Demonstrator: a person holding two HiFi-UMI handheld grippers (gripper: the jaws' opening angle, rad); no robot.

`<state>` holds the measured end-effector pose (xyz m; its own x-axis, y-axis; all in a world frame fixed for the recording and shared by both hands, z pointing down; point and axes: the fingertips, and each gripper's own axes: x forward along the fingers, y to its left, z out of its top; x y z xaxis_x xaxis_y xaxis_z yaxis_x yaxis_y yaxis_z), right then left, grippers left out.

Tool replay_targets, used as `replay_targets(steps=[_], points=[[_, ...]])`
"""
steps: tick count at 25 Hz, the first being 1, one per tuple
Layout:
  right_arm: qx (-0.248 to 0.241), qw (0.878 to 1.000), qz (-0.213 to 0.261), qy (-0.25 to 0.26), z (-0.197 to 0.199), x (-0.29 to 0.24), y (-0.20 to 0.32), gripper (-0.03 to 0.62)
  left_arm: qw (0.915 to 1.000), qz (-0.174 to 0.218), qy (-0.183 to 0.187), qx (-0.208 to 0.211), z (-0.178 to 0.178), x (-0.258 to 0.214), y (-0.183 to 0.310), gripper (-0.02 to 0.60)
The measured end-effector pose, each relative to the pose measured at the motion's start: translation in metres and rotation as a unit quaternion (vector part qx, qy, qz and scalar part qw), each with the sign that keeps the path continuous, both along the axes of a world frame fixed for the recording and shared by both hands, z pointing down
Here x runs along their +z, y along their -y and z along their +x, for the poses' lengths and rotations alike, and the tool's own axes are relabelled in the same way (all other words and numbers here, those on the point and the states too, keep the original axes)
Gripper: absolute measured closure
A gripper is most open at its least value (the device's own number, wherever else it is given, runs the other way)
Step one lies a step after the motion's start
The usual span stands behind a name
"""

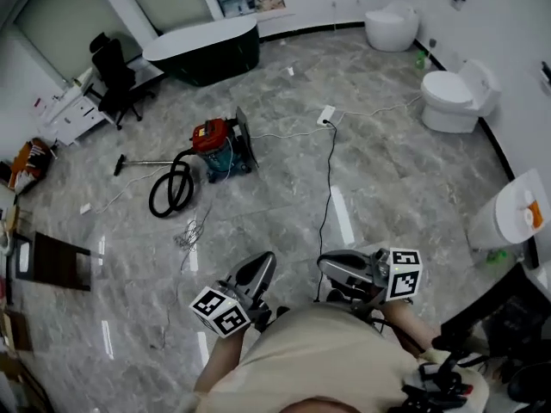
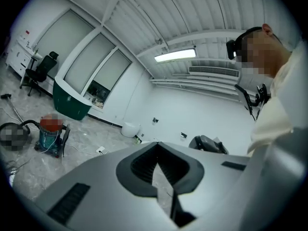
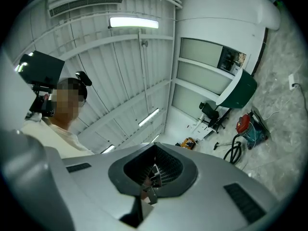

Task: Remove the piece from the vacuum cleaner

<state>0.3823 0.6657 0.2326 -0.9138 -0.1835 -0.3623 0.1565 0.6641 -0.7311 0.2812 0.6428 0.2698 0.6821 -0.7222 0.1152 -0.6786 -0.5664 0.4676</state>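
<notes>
Head view: both grippers are held low, close against the person's [image 1: 336,360] chest. L gripper [image 1: 265,263] has its fingers pressed together w/ nothing between them. In the left gripper view the dark pads [image 2: 139,167] meet at the tip, and only a sliver of floor shows thru the seam lower down. R gripper [image 1: 329,265] is just beside it, tip turned toward the L one, the two apart. Its fingers [image 3: 231,196] are also closed on nothing, per the right gripper view.

A thin loose wire [image 1: 194,229] lies on the floor [image 1: 387,170] ahead of the L fingertips. A black cable [image 1: 325,188] runs straight ahead from btwn the two tips to a white power strip [image 1: 325,114].

The vac [image 1: 215,149], red top on a teal body, stands ahead and left of the L fingertips, well apart from both grippers. Its black hose [image 1: 170,192] loops on the side nearer the fingers, also out of contact. A wand [image 1: 142,162] runs further left from the hose.

Beyond the vac are a dark tub [image 1: 207,50] and an office chair [image 1: 112,76]. Ahead-right of the R fingers, far off, stands a toilet [image 1: 456,97].
</notes>
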Motion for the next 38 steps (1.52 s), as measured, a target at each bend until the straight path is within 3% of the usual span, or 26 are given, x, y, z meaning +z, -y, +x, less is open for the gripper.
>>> replay_targets(steps=[8, 12, 17, 26, 33, 38], points=[[-0.044, 0.999, 0.003, 0.012, 0.031, 0.017, 0.008, 0.592, 0.9983, -0.018, 0.019, -0.051, 0.035, 0.010, 0.005, 0.577], [-0.062, 0.998, 0.015, 0.009, 0.031, 0.020, 0.005, 0.592, 0.9973, -0.024, 0.042, -0.056, 0.043, 0.014, 0.006, 0.577], [-0.040, 0.999, -0.002, 0.023, 0.045, 0.033, 0.010, 0.592, 0.9981, -0.018, 0.050, -0.030, 0.061, 0.023, 0.016, 0.578], [0.004, 0.997, -0.021, 0.075, 0.088, 0.024, 0.021, 0.592, 0.9964, 0.005, 0.051, 0.067, 0.109, 0.023, 0.053, 0.577], [0.028, 0.997, -0.028, 0.065, 0.080, 0.016, 0.062, 0.592, 0.9939, 0.020, 0.054, 0.094, 0.096, 0.023, 0.092, 0.578], [0.034, 0.998, -0.036, 0.045, 0.034, 0.005, 0.109, 0.592, 0.9952, 0.036, 0.040, 0.082, 0.040, 0.010, 0.137, 0.577]])
